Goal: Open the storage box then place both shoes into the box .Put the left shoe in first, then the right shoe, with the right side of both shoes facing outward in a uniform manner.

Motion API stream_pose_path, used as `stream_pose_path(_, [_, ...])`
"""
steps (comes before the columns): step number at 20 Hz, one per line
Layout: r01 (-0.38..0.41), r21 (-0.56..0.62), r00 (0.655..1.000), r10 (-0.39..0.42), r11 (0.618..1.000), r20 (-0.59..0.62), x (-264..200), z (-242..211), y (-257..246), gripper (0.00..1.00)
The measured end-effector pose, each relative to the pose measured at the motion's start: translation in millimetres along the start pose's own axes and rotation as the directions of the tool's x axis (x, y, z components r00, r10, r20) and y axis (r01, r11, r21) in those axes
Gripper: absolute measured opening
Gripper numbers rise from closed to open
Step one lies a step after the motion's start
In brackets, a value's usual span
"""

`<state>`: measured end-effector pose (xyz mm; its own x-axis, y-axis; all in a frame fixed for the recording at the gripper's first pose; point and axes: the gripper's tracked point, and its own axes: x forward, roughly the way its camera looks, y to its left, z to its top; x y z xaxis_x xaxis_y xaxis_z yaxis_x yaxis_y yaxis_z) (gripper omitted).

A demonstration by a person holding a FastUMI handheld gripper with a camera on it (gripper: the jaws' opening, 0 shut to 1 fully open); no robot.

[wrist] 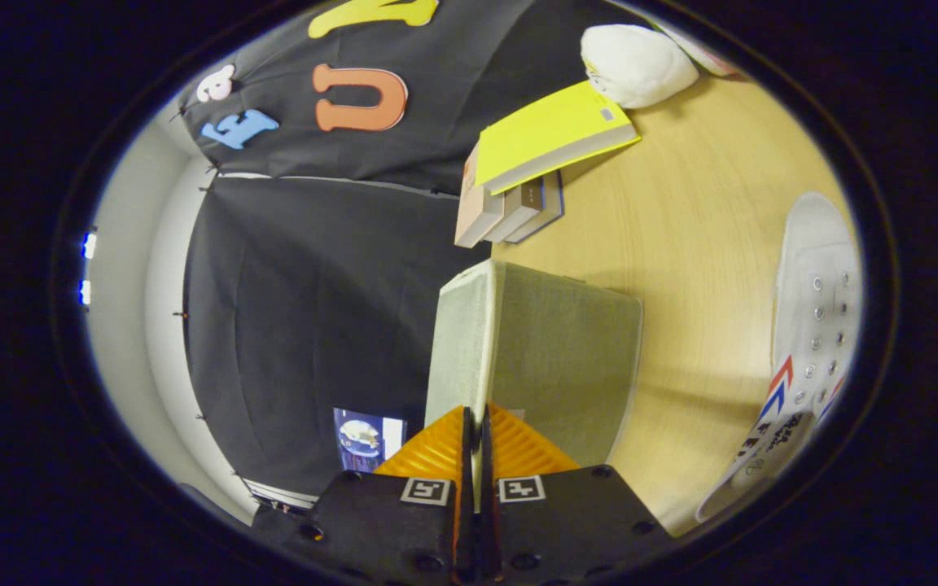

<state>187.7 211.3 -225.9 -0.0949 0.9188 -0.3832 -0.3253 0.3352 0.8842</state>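
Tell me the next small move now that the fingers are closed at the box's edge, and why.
Probably swing the lid open, away from the box body. The gripper looks nearly closed on the lid's thin edge, and the white shoe waits on the table beside it.

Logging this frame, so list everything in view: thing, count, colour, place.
storage box: one, grey-green fabric, on the table just ahead of the tool, its lid edge between the fingers.
shoe: one, white with red and blue stripes, on the table beside the box.
books: a small stack, yellow one on top, beyond the box.
plush item: one, white, beyond the books.
table: one, light wood.
tool: one, fingers nearly together, pinching the box's lid edge.
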Motion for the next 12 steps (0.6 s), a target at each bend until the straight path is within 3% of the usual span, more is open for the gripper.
stream_pose_path(3, [0.018,-0.043,0.999,-0.016,0.999,0.031,-3,-2,20,0.06])
stream_pose_path(9, [0.174,-0.094,0.975,-0.158,0.980,0.153,4,4,61,0.06])
stream_pose_path(12, [0.189,-0.135,0.968,-0.161,0.973,0.193,16,5,103,0.06])
